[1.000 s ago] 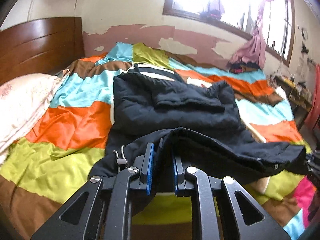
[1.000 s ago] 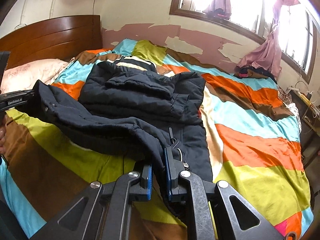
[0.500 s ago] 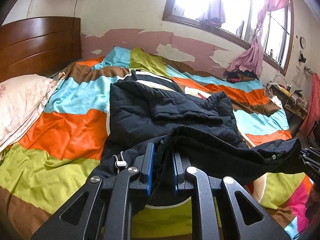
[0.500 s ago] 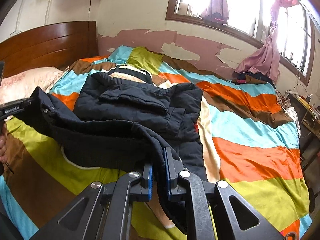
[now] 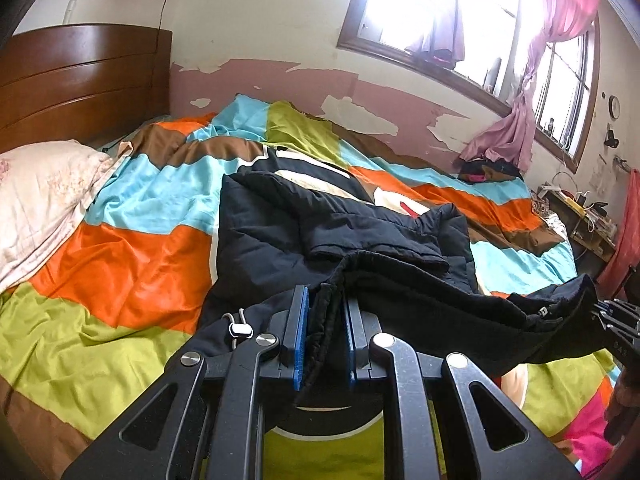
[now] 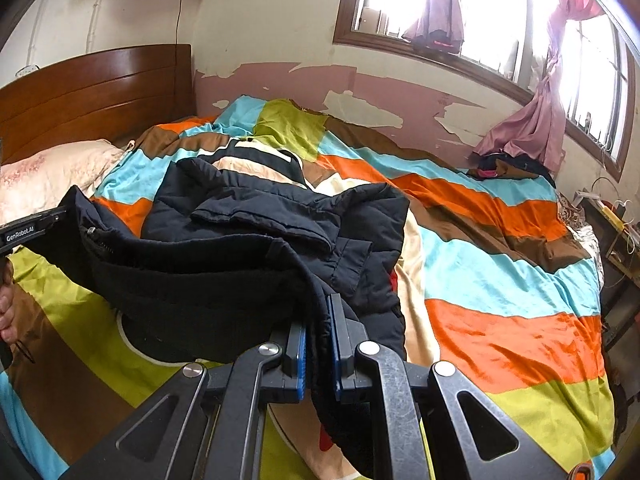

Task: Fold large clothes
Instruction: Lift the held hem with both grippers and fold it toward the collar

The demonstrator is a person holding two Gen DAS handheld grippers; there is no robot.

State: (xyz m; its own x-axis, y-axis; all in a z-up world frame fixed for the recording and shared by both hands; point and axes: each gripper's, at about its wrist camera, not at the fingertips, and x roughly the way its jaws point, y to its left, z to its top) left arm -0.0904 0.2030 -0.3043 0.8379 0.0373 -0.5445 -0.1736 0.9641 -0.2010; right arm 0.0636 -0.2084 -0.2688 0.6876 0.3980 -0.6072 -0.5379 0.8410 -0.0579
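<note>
A large black padded jacket point(image 5: 328, 236) lies on a bed with a bright striped cover point(image 5: 132, 264). Its near hem is lifted off the bed and stretched between both grippers. My left gripper point(image 5: 325, 336) is shut on one corner of the hem, a white drawstring toggle point(image 5: 239, 329) hanging beside it. My right gripper point(image 6: 317, 340) is shut on the other corner of the jacket point(image 6: 248, 240). In the left wrist view the right gripper point(image 5: 616, 320) shows at the right edge; in the right wrist view the left gripper point(image 6: 32, 232) shows at the left edge.
A wooden headboard point(image 5: 80, 76) and a pale pillow point(image 5: 44, 196) sit at the left. A peeling wall with a window point(image 6: 460, 8) runs along the bed's far side. Dark clothes point(image 6: 508, 166) lie under a pink curtain. A cluttered side table point(image 5: 580, 216) stands at the right.
Both grippers have risen and moved toward the far side of the bed, carrying the hem higher and over the jacket's body. Both grips stay the same.
</note>
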